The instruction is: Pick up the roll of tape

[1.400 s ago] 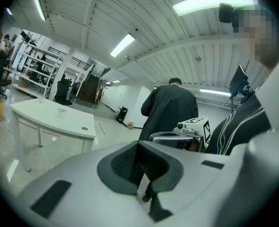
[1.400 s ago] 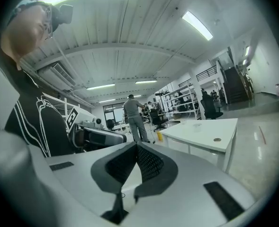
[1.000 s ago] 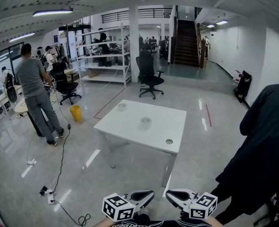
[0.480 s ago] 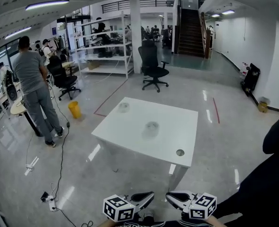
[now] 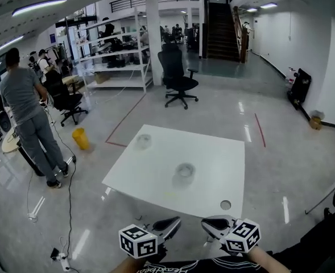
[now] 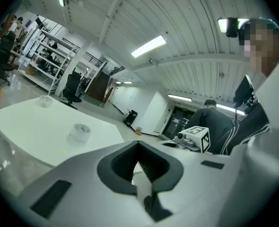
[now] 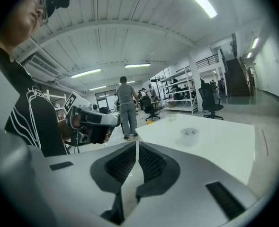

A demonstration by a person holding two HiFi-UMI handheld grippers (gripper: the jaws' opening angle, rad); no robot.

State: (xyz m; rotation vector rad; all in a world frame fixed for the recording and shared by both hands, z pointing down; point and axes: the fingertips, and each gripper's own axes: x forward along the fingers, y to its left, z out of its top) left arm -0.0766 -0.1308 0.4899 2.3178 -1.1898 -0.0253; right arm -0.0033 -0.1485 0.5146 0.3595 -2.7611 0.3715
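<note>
- A person in a grey top (image 5: pixel 26 110) stands on the floor far out to the left of the jaws, with a yellow bucket (image 5: pixel 80 138) near their feet. The head view shows both; the right gripper view shows this person beyond the worktop's far side.
- The left gripper (image 5: pixel 168 227) sits at the bottom edge of the head view. In its own view the jaws are pressed together with nothing between them.
- Only the left gripper view shows a second person in a dark top (image 6: pixel 215 122), back turned, off to the right of its jaws. The marker cube (image 6: pixel 200 137) of the other gripper sits in front of that person.
- The roll of tape (image 5: pixel 184 171) is clear and lies flat on the white worktop (image 5: pixel 218 158). It is ahead of both pairs of jaws and well apart from them. The left gripper view puts it up and left of its jaws, the right gripper view up and right.
- A second clear round thing (image 5: pixel 143 141) lies farther out on the worktop, left of the tape; what it is I cannot tell.
- The right gripper (image 5: pixel 211 226) has its jaws closed on nothing. Its own view shows the left gripper, held in a hand, to the left of its jaws.
- A round hole (image 5: pixel 226 205) in the worktop lies just ahead of the right jaws, and only the head view shows it.
</note>
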